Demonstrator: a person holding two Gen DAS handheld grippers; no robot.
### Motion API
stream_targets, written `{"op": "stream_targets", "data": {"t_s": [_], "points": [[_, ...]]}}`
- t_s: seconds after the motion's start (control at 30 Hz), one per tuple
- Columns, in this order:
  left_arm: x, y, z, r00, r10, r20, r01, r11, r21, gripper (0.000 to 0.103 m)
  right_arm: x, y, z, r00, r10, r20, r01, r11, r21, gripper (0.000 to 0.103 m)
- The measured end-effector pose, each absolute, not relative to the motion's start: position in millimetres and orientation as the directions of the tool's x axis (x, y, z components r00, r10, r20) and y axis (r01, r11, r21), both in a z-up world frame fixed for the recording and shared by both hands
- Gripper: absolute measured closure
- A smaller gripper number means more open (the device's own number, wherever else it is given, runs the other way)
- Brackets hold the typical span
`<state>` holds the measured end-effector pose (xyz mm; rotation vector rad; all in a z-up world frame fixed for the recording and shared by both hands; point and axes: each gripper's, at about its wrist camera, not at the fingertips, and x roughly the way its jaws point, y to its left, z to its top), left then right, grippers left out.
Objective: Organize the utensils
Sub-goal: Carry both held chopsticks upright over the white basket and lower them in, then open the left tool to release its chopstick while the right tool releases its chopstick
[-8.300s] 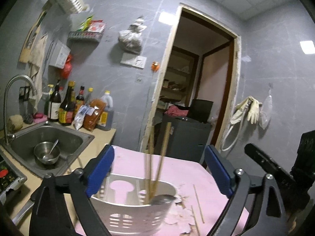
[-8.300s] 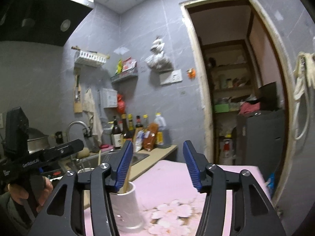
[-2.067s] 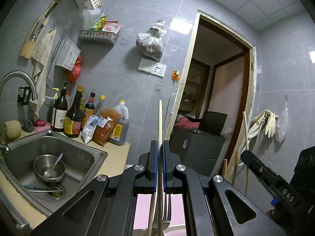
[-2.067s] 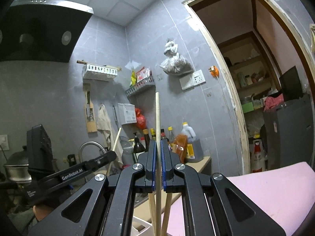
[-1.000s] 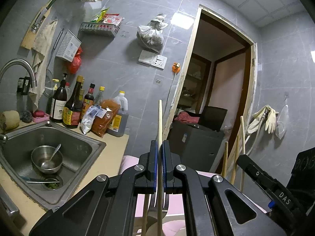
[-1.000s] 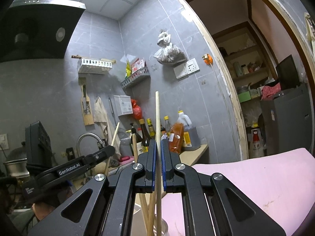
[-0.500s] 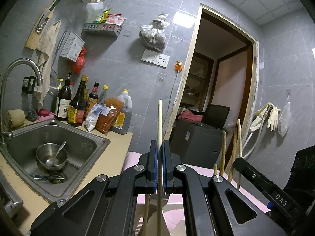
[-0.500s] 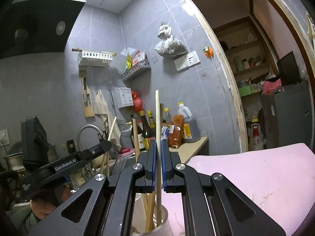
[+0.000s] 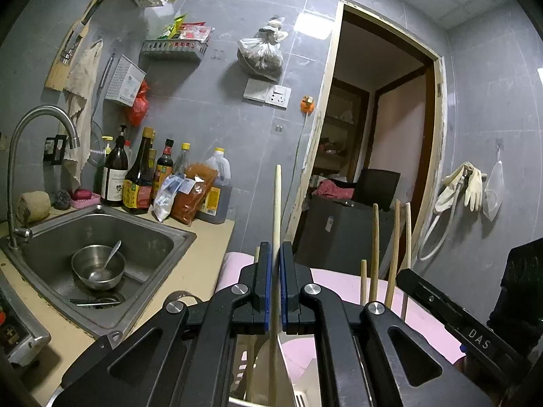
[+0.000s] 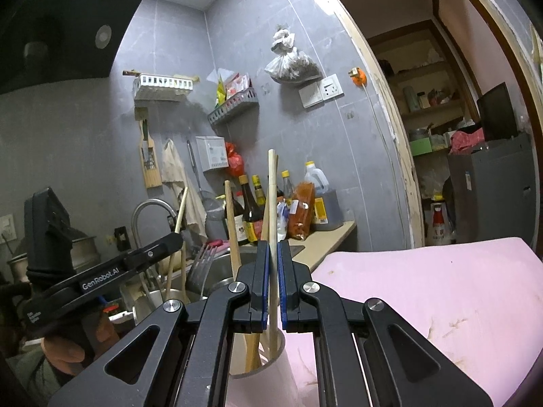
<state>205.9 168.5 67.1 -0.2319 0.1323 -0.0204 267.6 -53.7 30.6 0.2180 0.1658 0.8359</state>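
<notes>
My left gripper (image 9: 275, 291) is shut on a pale wooden chopstick (image 9: 278, 203) that stands upright, its lower end over the white slotted utensil holder (image 9: 242, 366) below the jaws. My right gripper (image 10: 273, 288) is shut on another chopstick (image 10: 272, 196), upright, its lower end inside a white cup (image 10: 271, 369) that holds several chopsticks. Those chopsticks (image 9: 375, 251) also show in the left wrist view beside the right gripper. A fork (image 10: 200, 268) stands near the left gripper in the right wrist view.
A pink mat (image 10: 424, 288) covers the table. A steel sink (image 9: 142, 237) with a bowl and spoon (image 9: 98, 268) lies to the left, bottles (image 9: 139, 176) behind it. A doorway (image 9: 373, 152) with a dark cabinet (image 9: 342, 224) is straight behind.
Both grippers have lowered a little with their chopsticks; the right one's chopstick now reaches into the white cup. Both stay shut.
</notes>
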Motion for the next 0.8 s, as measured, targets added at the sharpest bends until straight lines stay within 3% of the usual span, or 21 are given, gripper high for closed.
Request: {"op": "stream_targets", "data": {"t_s": [0.23, 0.3, 0.43, 0.63, 0.73, 0.8], "points": [[205.0, 168.8, 62.9, 0.985, -0.056, -0.164, 0.011, 0.965, -0.262, 0.099, 266.2, -53.0, 28.9, 0.659, 0.748, -0.076, -0.713, 0.654, 0.253, 0.099], [203.7, 169.1, 63.0, 0.985, -0.056, -0.164, 0.01, 0.964, -0.266, 0.096, 265.9, -52.7, 28.1, 0.658, 0.749, -0.08, -0.713, 0.654, 0.253, 0.099], [201.2, 170.6, 63.9, 0.985, -0.054, -0.165, 0.005, 0.959, -0.285, 0.08, 265.0, -52.7, 27.0, 0.657, 0.749, -0.086, -0.713, 0.654, 0.252, 0.098], [198.3, 171.5, 65.4, 0.984, -0.05, -0.173, -0.003, 0.956, -0.293, 0.078, 264.4, -53.6, 26.9, 0.659, 0.748, -0.086, -0.712, 0.656, 0.251, 0.096], [196.9, 170.1, 67.1, 0.984, -0.053, -0.171, 0.001, 0.956, -0.292, 0.074, 264.2, -54.4, 28.0, 0.662, 0.745, -0.084, -0.709, 0.659, 0.252, 0.093], [196.3, 168.7, 68.0, 0.984, -0.057, -0.17, 0.006, 0.958, -0.288, 0.073, 262.9, -56.3, 29.0, 0.667, 0.741, -0.078, -0.706, 0.662, 0.252, 0.085]]}}
